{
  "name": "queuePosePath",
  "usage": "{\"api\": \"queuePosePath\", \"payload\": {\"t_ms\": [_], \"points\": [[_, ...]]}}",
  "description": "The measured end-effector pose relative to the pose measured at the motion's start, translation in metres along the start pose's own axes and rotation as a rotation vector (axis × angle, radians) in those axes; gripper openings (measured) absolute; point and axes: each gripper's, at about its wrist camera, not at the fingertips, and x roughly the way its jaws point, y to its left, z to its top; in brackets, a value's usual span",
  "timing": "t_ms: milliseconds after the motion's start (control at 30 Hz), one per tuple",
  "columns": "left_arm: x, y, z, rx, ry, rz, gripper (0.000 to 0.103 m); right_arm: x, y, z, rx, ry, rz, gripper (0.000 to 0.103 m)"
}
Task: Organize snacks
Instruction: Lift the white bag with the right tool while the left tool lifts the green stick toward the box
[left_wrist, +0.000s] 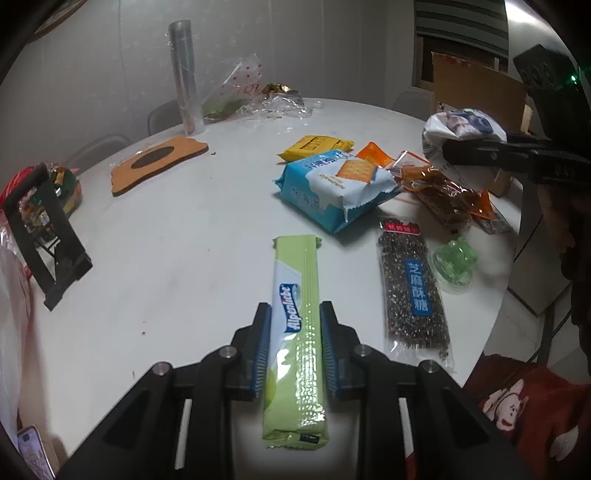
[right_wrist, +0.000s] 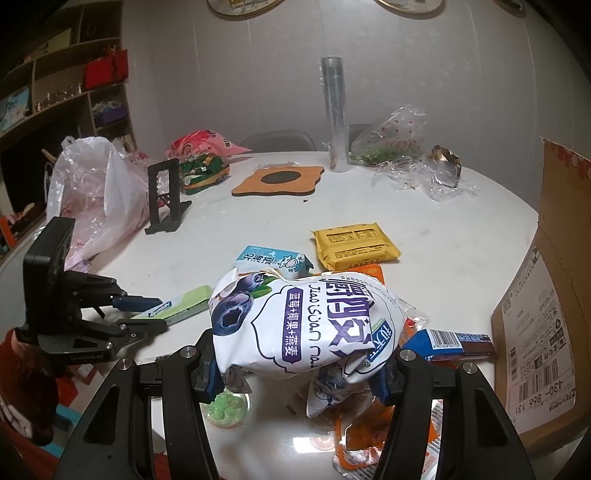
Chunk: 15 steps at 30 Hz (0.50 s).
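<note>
Left wrist view: left gripper (left_wrist: 295, 345) clamps the green candy stick (left_wrist: 295, 343), long axis pointing far across the white table (left_wrist: 184, 258).
Right wrist view alone shows the right gripper (right_wrist: 299, 373) closed on the white blueberry pouch (right_wrist: 303, 325), lifted near the cardboard box (right_wrist: 546, 314).

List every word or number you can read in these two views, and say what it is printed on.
"Alpenliebe": green candy stick in the left claw.
"Jiao Suan Nai": white blueberry pouch in the right claw.
"芝麻酥糖": sesame bar.
"430-B66 131": cardboard box.
Yellow packet: print too small.

Pale green candy bar (left_wrist: 295, 332), white pouch (right_wrist: 306, 325) – purple blueberries
</note>
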Motion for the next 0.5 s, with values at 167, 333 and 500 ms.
{"api": "queuePosePath", "payload": {"t_ms": [167,333,500], "points": [[-0.006,0.0,0.003,-0.007,-0.016,-0.006,0.023,-0.002,0.0,0.001,-0.002,-0.004,0.001,0.056],[-0.024,-0.005,0.01,-0.002,-0.065,-0.002,0.023,-0.01,0.0,0.007,-0.011,-0.021,0.007,0.056],[-0.046,-0.013,0.031,0.005,-0.137,-0.007,0.023,-0.023,0.001,0.017,-0.023,-0.047,0.023,0.056]]}}
